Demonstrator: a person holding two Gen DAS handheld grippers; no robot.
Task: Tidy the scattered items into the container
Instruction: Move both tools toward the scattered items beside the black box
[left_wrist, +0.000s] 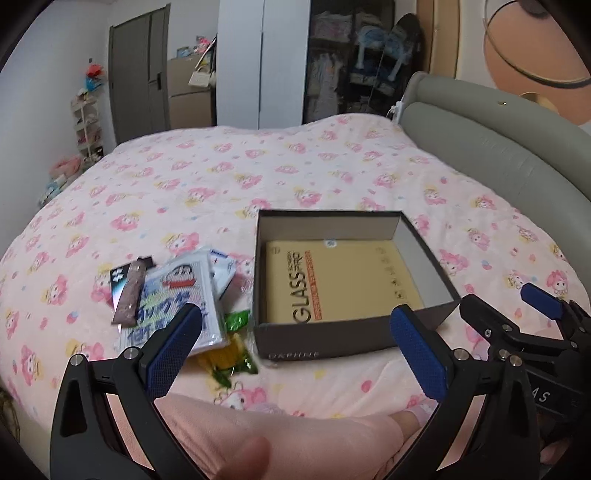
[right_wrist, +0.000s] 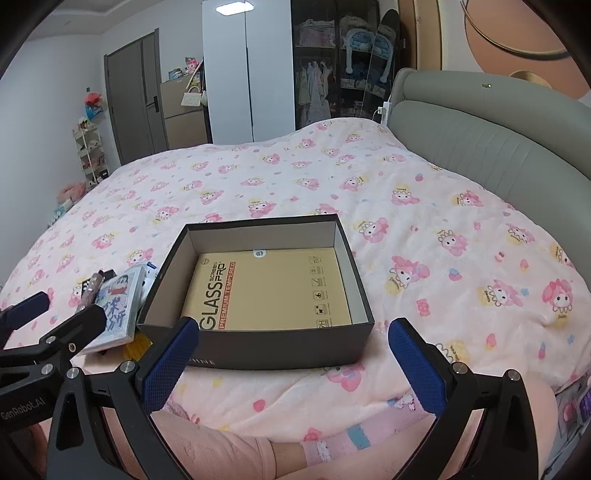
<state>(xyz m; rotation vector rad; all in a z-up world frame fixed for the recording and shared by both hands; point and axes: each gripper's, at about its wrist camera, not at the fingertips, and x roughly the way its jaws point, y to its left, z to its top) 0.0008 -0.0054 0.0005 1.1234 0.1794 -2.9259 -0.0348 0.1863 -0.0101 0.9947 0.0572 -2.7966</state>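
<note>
Both tongs (left_wrist: 295, 339) (right_wrist: 291, 350) agape before "GLASS PRO" packet (right_wrist: 266, 291) in box (right_wrist: 280, 343).

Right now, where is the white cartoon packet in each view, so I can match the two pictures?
Left wrist view: the white cartoon packet lies left of centre, just left of the dark box, partly behind the left tongs.
Right wrist view: the white cartoon packet is at the lower left, against the box's left wall.
Shared landmark: the dark box holding the tan GLASS package.
</note>
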